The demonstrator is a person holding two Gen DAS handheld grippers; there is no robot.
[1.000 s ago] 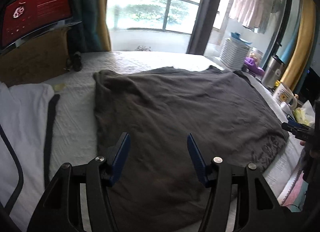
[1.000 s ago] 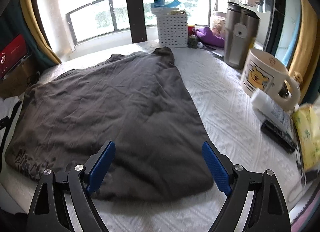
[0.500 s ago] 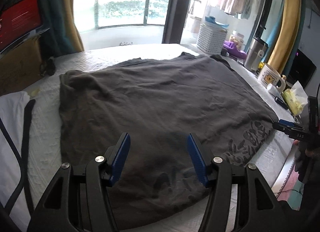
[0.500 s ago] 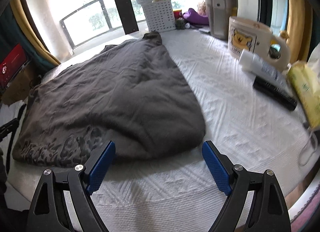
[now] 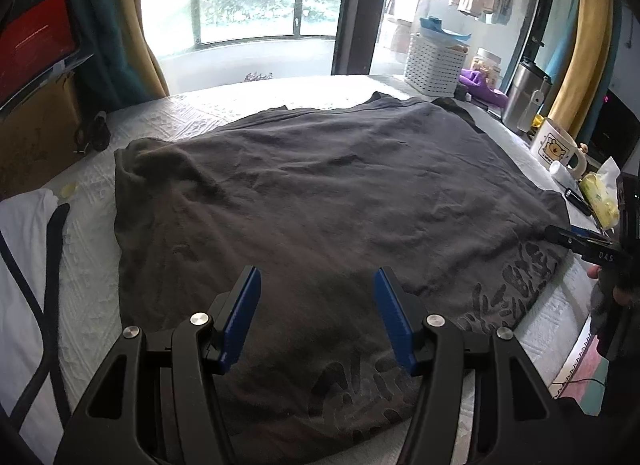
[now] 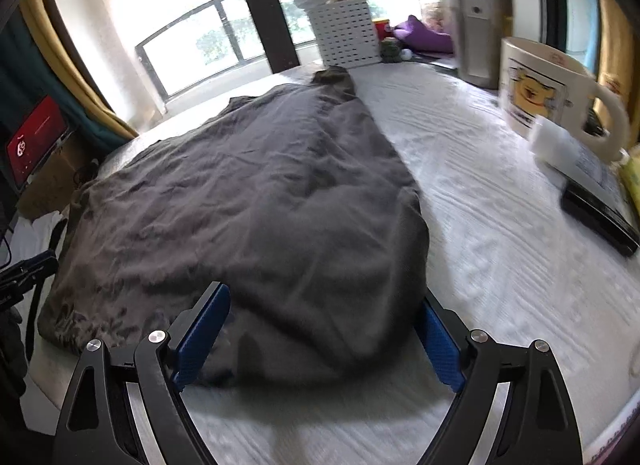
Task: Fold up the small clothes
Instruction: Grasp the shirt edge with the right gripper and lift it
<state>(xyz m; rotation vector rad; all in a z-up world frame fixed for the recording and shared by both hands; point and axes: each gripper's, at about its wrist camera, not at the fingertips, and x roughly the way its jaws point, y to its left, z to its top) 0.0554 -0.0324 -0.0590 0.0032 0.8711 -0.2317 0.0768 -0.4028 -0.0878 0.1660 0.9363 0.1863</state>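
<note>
A dark grey shirt [image 5: 320, 193] with a faded print near its front hem lies spread flat on the white bedcover [image 5: 92, 265]. My left gripper [image 5: 316, 317] is open and empty, held just above the shirt's near hem. My right gripper [image 6: 324, 333] is open, its blue pads on either side of the shirt's [image 6: 260, 201] near right corner, with nothing clamped. The right gripper also shows at the right edge of the left wrist view [image 5: 576, 239].
A white garment with black straps [image 5: 24, 285] lies to the shirt's left. A bear mug [image 6: 548, 93], a steel tumbler [image 6: 476, 21], a white basket [image 6: 344, 33], a black remote [image 6: 600, 217] and a yellow wipes pack [image 5: 600, 201] stand along the right side. A cardboard box [image 5: 36, 133] stands at the back left.
Both grippers have pulled back toward the near bed edge and dropped lower. The right gripper now straddles the shirt's corner. The shirt has not moved.
</note>
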